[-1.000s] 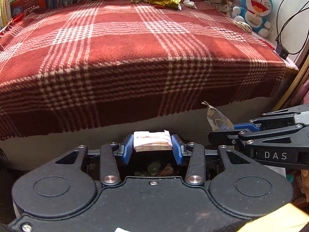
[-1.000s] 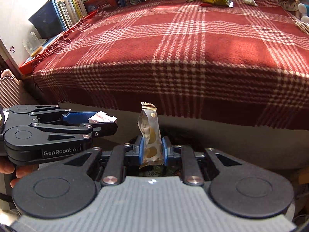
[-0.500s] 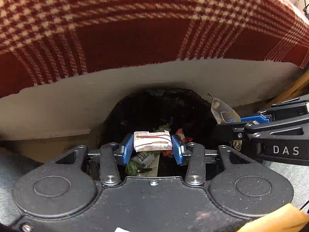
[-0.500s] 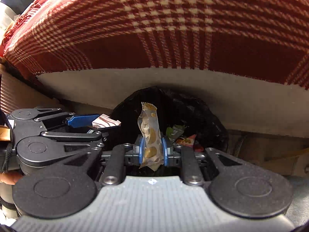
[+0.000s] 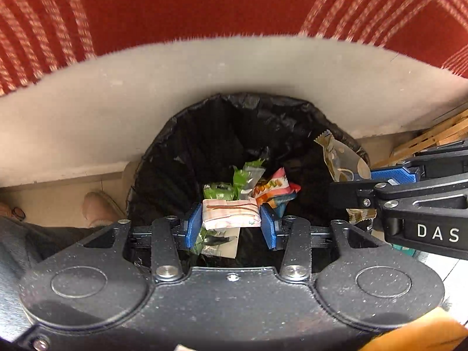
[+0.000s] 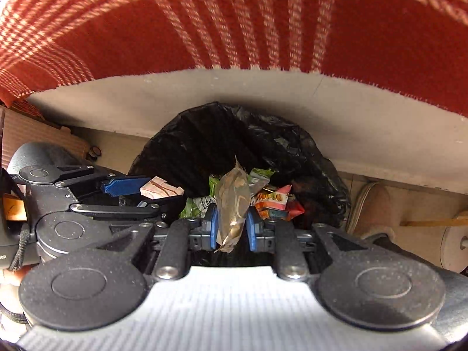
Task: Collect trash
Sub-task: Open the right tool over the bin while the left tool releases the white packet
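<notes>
Left wrist view looks almost straight down into a bin lined with a black bag (image 5: pixel 210 146), which stands against the pale side of a bed under a red plaid blanket (image 5: pixel 181 8). The left claw (image 5: pixel 231 222) is narrow and clamped on a folded pink-and-white wrapper (image 5: pixel 231 215), held flat between the blue pads directly above the bin's mouth. At the right edge of the bin the right claw (image 5: pixel 361 181) reaches in with a crinkled gold-and-clear wrapper (image 5: pixel 339 161).

Seen from the right wrist, the right claw (image 6: pixel 232 226) has its jaws just easing apart, though they are narrow yet, with that gold wrapper (image 6: pixel 234 201) standing upright between them; the left pad looks clear of it, the right may touch. The left claw (image 6: pixel 152 188) and its folded wrapper (image 6: pixel 161 188) hang over the bin's left rim. Down inside the bin lie green wrappers (image 6: pixel 257 174) and a red-orange snack packet (image 6: pixel 275 200).

Both pieces seem ready to drop, and the risks come from how they sit. The gold wrapper is light and creased, so it may cling to a pad or catch on the claw rather than fall. In the left wrist view it hangs close to the bin's right rim, so a slight drift could send it onto the floor. The folded wrapper sits more centrally over the bin and should fall cleanly if released evenly.
</notes>
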`<action>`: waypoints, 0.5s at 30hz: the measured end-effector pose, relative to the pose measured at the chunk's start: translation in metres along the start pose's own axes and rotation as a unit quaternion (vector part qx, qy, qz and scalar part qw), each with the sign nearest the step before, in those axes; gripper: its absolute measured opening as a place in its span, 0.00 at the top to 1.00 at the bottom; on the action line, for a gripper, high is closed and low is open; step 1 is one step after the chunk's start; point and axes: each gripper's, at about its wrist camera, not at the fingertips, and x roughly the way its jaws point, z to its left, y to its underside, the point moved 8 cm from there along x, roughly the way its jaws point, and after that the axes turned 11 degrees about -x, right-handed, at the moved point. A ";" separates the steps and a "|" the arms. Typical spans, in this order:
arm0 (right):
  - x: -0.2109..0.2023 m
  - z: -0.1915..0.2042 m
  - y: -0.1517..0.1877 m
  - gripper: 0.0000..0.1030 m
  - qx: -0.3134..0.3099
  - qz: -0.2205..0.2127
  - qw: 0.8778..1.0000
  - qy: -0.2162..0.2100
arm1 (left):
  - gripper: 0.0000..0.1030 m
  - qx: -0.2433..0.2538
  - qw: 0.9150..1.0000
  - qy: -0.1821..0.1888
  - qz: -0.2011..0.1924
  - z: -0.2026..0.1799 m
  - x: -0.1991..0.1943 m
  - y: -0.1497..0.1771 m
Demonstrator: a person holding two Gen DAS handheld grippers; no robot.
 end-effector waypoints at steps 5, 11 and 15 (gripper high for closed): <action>0.006 0.000 0.001 0.72 0.001 0.010 1.000 -0.002 | 0.60 -0.007 1.000 -0.005 0.016 0.006 0.010 0.007; 0.008 0.004 0.002 0.70 -0.003 0.014 1.000 -0.003 | 0.60 -0.010 0.999 -0.016 0.028 0.009 0.017 0.012; 0.008 0.006 0.002 0.70 -0.007 0.015 1.000 -0.003 | 0.60 -0.013 0.999 -0.018 0.032 0.011 0.016 0.014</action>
